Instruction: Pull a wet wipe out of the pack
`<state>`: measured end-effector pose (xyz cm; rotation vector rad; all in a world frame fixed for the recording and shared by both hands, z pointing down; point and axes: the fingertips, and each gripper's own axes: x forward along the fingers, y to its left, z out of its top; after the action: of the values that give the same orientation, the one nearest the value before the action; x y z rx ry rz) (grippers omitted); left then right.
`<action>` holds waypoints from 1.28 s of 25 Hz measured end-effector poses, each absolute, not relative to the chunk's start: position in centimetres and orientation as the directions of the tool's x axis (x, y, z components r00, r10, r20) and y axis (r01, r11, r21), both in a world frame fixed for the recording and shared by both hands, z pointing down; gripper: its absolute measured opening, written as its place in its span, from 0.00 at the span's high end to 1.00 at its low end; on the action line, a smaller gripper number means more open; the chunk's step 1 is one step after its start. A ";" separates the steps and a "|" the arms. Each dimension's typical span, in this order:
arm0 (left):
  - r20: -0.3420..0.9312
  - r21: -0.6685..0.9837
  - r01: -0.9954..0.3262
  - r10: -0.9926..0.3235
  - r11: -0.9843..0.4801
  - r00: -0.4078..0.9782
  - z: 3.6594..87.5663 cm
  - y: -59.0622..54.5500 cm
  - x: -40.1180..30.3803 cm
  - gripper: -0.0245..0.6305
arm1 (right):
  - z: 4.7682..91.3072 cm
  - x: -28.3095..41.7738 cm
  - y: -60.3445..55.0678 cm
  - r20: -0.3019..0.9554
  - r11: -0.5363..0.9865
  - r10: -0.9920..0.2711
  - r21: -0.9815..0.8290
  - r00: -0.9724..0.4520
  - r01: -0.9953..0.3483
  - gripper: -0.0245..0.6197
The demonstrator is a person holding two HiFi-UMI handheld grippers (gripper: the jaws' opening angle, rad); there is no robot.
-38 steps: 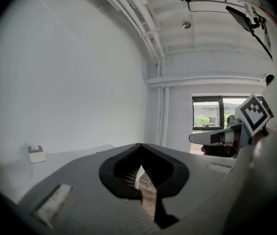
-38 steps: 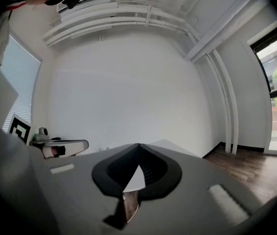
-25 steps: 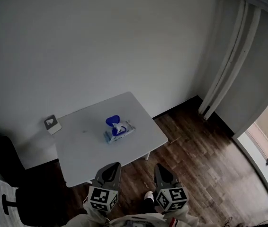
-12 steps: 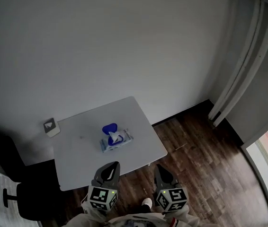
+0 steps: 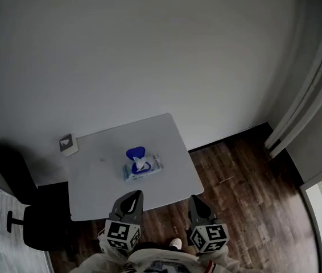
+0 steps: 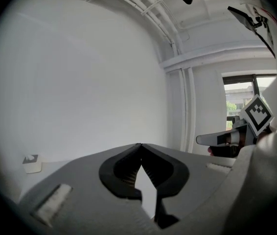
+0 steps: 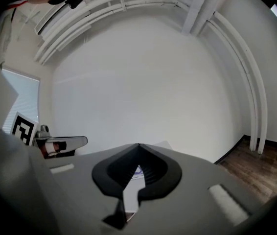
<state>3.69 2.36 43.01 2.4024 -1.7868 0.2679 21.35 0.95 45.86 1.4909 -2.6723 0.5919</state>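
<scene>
Table (image 5: 169, 152) and wipe pack (image 5: 144, 168) now sit slightly lower in the head view than a second ago; black chair (image 5: 17, 178) at left shows more fully. Left gripper (image 5: 133, 194), right gripper (image 5: 195, 199): jaws closed tip to tip, empty, near side of the table. Pack mid-table, blue lid (image 5: 135, 152) open, wipe (image 5: 140, 164) poking up; small white box (image 5: 67, 144) at far left corner.

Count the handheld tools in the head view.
2. The left tool is at the table's near edge; the right tool beside it, over the wood floor. None seems hidden.
</scene>
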 end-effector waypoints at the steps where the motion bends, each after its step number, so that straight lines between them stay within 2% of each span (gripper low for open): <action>1: 0.225 -0.002 -0.960 -0.936 -0.279 0.271 42.9 2.3 3.6 0.96 | 45.9 21.2 0.7 0.201 0.478 -0.810 -0.318 -0.551 -0.819 0.95; 21: 0.245 0.015 -0.983 -0.953 -0.182 0.180 44.2 -1.5 0.9 0.96 | 48.1 19.2 -3.8 0.249 0.526 -0.749 -0.339 -0.614 -0.780 0.95; 32: 0.273 0.069 -0.993 -0.955 -0.097 0.112 46.9 -4.7 -5.0 0.96 | 49.4 12.8 -8.9 0.300 0.583 -0.688 -0.314 -0.661 -0.749 0.95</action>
<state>-5.05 -4.68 46.87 2.1540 -1.9351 0.2320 12.85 -8.89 49.37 1.2169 -2.6628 0.6326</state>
